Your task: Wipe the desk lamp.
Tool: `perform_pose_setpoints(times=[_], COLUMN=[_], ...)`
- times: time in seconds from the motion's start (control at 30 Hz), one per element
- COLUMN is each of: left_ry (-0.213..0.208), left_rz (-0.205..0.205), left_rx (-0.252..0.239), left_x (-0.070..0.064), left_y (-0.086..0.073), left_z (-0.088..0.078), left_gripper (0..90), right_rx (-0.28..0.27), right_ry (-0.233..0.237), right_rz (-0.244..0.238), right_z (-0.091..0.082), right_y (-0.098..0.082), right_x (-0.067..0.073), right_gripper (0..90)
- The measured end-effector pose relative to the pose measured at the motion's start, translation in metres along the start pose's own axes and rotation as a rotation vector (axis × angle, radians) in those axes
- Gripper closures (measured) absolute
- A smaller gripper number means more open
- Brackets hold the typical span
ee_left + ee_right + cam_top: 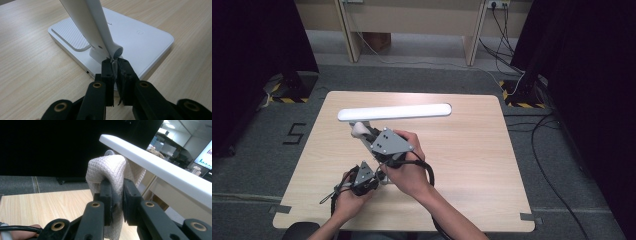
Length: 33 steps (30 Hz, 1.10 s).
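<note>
A white desk lamp (394, 111) stands on the wooden table (472, 165), its base (140, 40) near the middle of the front half and its long lit head lying parallel to the far edge, running left to right. The left gripper (115, 75) is nearly closed, its jaws pinching what appears to be a thin tab or edge at the foot of the lamp's stem (87, 22), just at the hinge above the base; judged as a steadying hold. The right gripper (115, 195) has its jaws clamped on a folded, quilted pale cloth (110, 170), held up against the underside of the lamp head (160, 170) near its left end, cloth touching or just beside the bar; exact contact cannot be confirmed. In the high view the right hand (409, 167) sits above and beyond the left hand (347, 200), and is the nearer to the head. The head's long axis extends away to the right from the cloth, so a wipe would need to travel rightward along the bar.
</note>
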State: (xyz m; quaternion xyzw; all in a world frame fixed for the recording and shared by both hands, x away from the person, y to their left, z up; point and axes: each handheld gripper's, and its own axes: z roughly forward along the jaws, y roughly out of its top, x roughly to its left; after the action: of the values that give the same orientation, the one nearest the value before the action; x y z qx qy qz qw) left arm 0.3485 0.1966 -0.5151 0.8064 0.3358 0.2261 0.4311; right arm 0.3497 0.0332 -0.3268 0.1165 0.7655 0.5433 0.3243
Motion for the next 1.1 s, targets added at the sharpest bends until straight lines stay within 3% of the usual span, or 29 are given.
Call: perform_pose_setpoints(times=[0.47,1.1], left_ry=[0.002,0.007], left_rz=[0.011,0.015], left_rx=[0.000,-0.002], left_x=[0.000,-0.001], left_y=[0.000,0.000], left_z=[0.000,0.000], left_gripper=[83.4,83.2], right_rx=[0.051,0.124], right_ry=[0.025,0.064], right_rz=[-0.019,0.011], right_z=[0.007,0.014], right_y=[-0.010,-0.030], right_x=[0.003,0.005], right_gripper=[80.9,81.0])
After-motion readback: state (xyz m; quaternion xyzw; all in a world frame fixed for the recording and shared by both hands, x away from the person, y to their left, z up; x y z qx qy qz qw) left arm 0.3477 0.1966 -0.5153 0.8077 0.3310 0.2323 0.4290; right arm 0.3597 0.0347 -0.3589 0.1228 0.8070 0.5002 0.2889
